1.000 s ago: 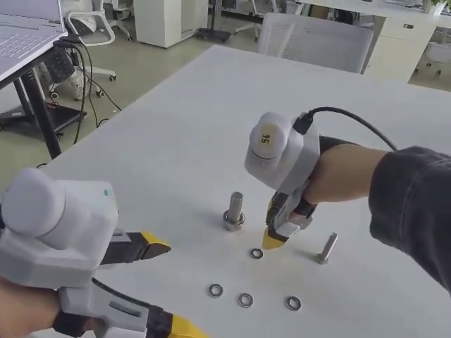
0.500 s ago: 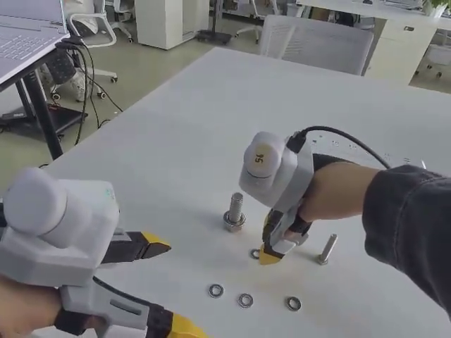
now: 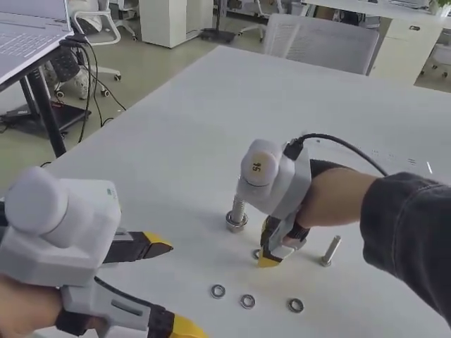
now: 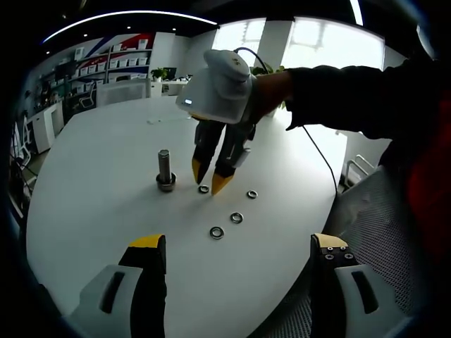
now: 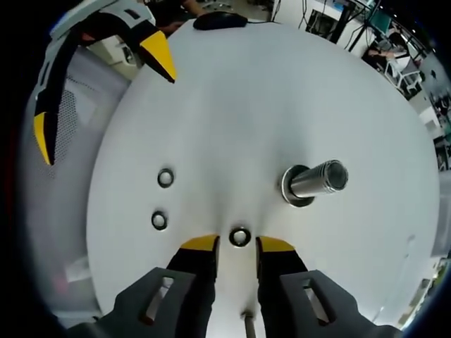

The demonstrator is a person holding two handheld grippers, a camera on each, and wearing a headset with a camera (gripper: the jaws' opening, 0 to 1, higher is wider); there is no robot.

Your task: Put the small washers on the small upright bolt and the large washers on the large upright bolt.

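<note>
1. Our right gripper (image 5: 238, 248) had its fingers (image 5: 200, 246) slightly parted, gripping nothing; one washer (image 5: 240, 236) lay between the tips.
2. The upright bolt (image 5: 313, 182) stood apart, beside them.
3. Our left gripper (image 4: 238, 243) gaped wide, empty.

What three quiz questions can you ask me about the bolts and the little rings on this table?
1. True or false: the large bolt lies flat on the table.
2. How many washers lie loose on the table? A two, B four, C seven.
3. Fill the gap: the right gripper has its fingers ___, with one washer just ahead of them.
Key: 1 false, it stands upright; 2 B; 3 open.
</note>
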